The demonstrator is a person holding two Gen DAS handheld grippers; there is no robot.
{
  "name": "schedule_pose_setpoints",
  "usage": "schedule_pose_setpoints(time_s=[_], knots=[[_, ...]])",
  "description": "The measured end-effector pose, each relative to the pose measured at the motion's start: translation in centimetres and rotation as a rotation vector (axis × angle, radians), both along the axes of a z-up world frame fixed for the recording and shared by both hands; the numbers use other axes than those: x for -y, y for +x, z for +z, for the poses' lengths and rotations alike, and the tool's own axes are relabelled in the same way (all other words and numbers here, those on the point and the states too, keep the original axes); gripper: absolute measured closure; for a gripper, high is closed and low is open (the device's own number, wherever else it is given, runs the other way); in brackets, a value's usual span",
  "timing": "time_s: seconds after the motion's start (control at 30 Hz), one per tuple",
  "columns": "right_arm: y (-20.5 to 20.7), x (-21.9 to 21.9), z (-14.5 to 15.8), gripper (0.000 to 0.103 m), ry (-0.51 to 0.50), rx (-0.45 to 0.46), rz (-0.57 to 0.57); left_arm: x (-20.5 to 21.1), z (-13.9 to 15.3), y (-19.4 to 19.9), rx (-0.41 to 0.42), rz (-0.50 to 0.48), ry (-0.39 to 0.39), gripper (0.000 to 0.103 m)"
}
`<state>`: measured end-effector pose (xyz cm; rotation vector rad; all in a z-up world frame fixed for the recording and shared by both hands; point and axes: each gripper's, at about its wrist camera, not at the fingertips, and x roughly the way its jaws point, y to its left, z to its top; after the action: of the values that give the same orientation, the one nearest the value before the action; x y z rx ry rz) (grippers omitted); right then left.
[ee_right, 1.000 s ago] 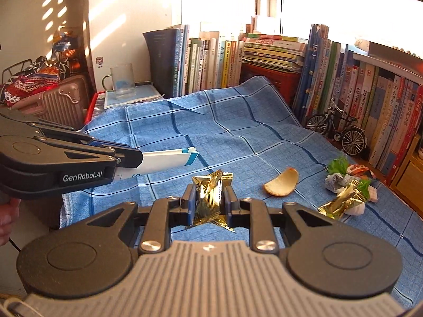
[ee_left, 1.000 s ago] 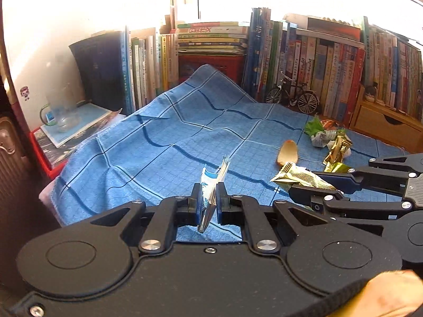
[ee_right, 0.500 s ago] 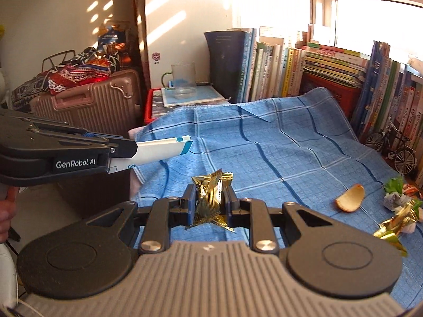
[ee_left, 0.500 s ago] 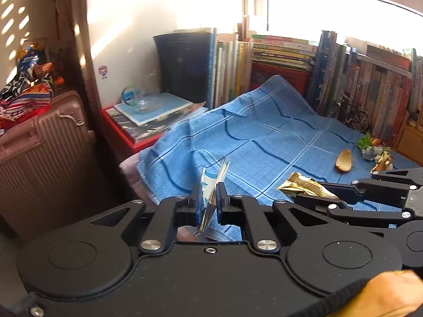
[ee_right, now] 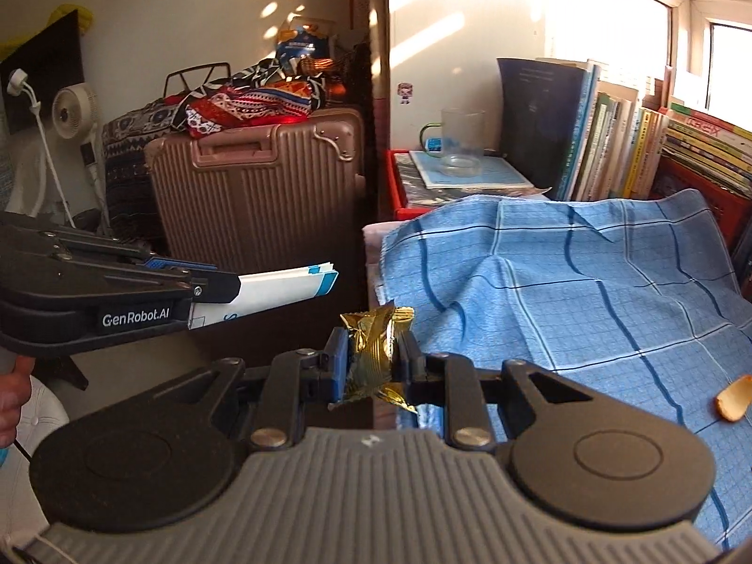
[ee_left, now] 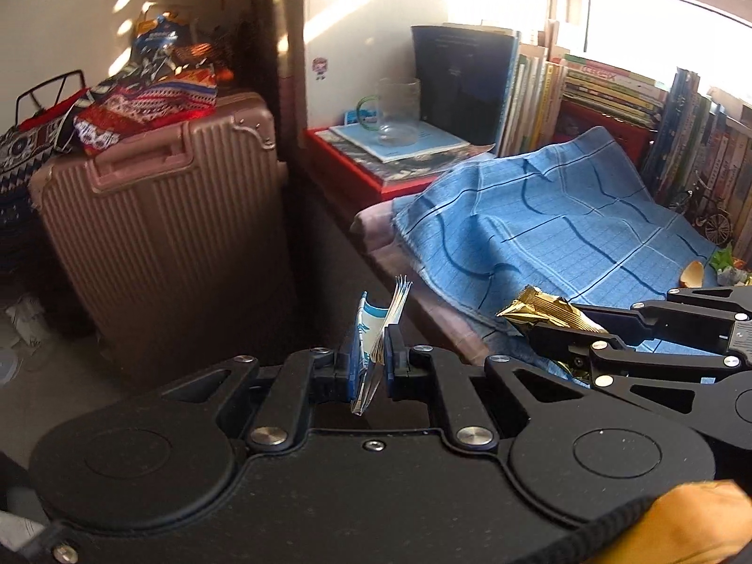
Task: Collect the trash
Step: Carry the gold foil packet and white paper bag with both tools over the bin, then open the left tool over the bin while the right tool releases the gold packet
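L wrist view: left gripper (ee_left: 368, 366) clamped tight on a flat white-and-blue wrapper (ee_left: 376, 329) standing edge-up between the pads, off the blue checked cloth (ee_left: 564, 235), w/ pink suitcase (ee_left: 164, 235) beyond; right gripper (ee_left: 554, 336) comes in from the right, nipping a gold foil wrapper (ee_left: 550, 310) over the cloth edge. R wrist view: right gripper (ee_right: 371, 362) closed on gold foil wrapper (ee_right: 376, 348), held just past the cloth's (ee_right: 564, 282) near-left edge; left gripper (ee_right: 207, 289) at left holds white-and-blue wrapper (ee_right: 286, 289) sticking out level; orange peel scrap (ee_right: 733, 397) lies on cloth, far right.
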<state>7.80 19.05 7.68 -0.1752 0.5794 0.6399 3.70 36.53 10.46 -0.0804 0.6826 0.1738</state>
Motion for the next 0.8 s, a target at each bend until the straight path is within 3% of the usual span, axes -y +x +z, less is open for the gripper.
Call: schedule_pose_setpoints(time_s=[0.3,0.67,0.77,0.8], knots=[[-1.2,-2.3,-1.9,0.074,-0.043,-0.059,0.080,-2.0,-4.0,-3.1,-0.108,0.070,-0.042,0.093],[-1.7,-4.3,-4.0,0.074,-0.085,-0.108,0.116,-4.0,-6.2,-2.4,-0.181,0.107,-0.092,0.089],[-1.5,-4.6,-4.5,0.074,-0.093,-0.120,0.107,-4.2,-6.8,-1.9,-0.202,0.090,-0.093,0.080],[-1.4,-4.6,-4.6,0.074,-0.094,-0.124,0.103,-4.2,-7.0,-1.8,-0.208,0.087,-0.088,0.069]])
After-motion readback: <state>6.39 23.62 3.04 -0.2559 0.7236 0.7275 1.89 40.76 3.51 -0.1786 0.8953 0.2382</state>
